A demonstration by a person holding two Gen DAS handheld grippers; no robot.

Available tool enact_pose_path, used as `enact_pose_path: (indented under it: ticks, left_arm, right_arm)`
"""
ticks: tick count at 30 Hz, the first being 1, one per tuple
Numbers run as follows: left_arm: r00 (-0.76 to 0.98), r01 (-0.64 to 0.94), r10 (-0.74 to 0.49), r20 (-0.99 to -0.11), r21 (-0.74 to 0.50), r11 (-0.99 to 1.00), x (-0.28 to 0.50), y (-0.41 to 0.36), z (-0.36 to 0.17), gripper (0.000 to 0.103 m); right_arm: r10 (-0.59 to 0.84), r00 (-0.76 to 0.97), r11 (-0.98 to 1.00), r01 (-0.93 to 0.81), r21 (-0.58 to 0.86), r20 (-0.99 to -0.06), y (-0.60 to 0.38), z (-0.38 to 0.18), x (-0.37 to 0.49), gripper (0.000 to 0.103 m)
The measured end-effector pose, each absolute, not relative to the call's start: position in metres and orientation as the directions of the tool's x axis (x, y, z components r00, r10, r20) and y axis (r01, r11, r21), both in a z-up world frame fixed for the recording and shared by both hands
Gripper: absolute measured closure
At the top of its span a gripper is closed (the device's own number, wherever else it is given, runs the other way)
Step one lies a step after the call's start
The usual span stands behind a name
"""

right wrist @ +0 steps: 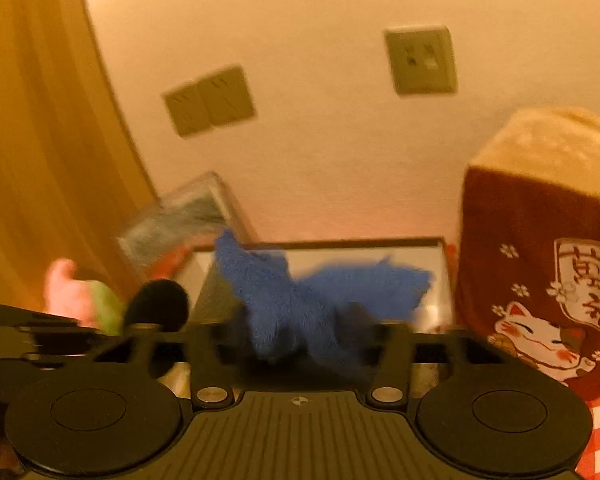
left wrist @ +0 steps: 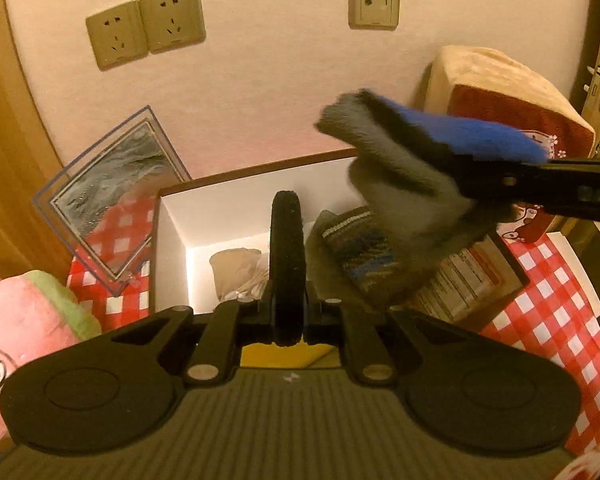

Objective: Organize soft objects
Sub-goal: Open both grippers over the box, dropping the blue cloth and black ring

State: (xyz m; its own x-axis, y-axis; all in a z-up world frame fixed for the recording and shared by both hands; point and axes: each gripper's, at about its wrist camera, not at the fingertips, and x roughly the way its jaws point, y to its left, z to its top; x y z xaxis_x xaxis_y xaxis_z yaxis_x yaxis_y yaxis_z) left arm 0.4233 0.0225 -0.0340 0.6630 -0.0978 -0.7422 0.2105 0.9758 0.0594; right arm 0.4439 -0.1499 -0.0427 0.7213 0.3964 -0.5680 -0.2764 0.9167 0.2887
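Note:
My left gripper [left wrist: 286,316] is shut on a black fuzzy round pad [left wrist: 286,240], held edge-on above an open white box [left wrist: 260,174]. Inside the box lie a striped knit item [left wrist: 360,248] and a beige soft item [left wrist: 236,264]. From the right, my right gripper [left wrist: 440,140] reaches over the box, shut on a blue and grey fuzzy cloth [left wrist: 400,188] that hangs down. The right wrist view is blurred; the blue cloth [right wrist: 284,292] covers that gripper's [right wrist: 300,344] fingers above the box [right wrist: 380,244]. The black pad [right wrist: 156,304] and left gripper [right wrist: 40,328] show at its left.
A clear plastic container [left wrist: 112,200] leans against the wall left of the box. A pink plush toy [left wrist: 20,320] lies at the near left. A red and beige cat-print cushion [right wrist: 540,260] stands right of the box. A red checked cloth [left wrist: 552,312] covers the table.

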Motion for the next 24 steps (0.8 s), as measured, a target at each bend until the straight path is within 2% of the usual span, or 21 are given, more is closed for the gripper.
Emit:
enact_pose_path:
  ticks: [8,17,19,20,24]
  left_arm:
    - [0.619,0.247,-0.117,-0.777,0.051,0.968,0.444,0.01,-0.059,0.093]
    - [0.606,0.283,-0.15,-0.782,0.036,0.959,0.457,0.0,-0.071,0.09]
    - [0.619,0.285,-0.154,-0.77,0.038,0.958,0.457,-0.004,-0.069,0.079]
    - [0.624,0.287,-0.156,-0.766,0.039,0.957,0.457,-0.005,-0.068,0.071]
    - [0.633,0.28,-0.151,-0.759,0.043,0.959,0.454,-0.006,-0.062,0.057]
  right_arm:
    - [0.363,0.671,0.931,-0.225,0.288,-0.647,-0.166,-0.071,0.446,0.033]
    - [0.337,0.662,0.939,-0.187,0.287,-0.669,-0.177,-0.075,0.428,0.033]
    - [0.339,0.662,0.939,-0.187,0.29,-0.669,-0.177,-0.074,0.425,0.033]
    - [0.34,0.662,0.938,-0.187,0.291,-0.668,-0.178,-0.073,0.424,0.033]
    - [0.35,0.662,0.935,-0.199,0.295,-0.663,-0.179,-0.07,0.415,0.033]
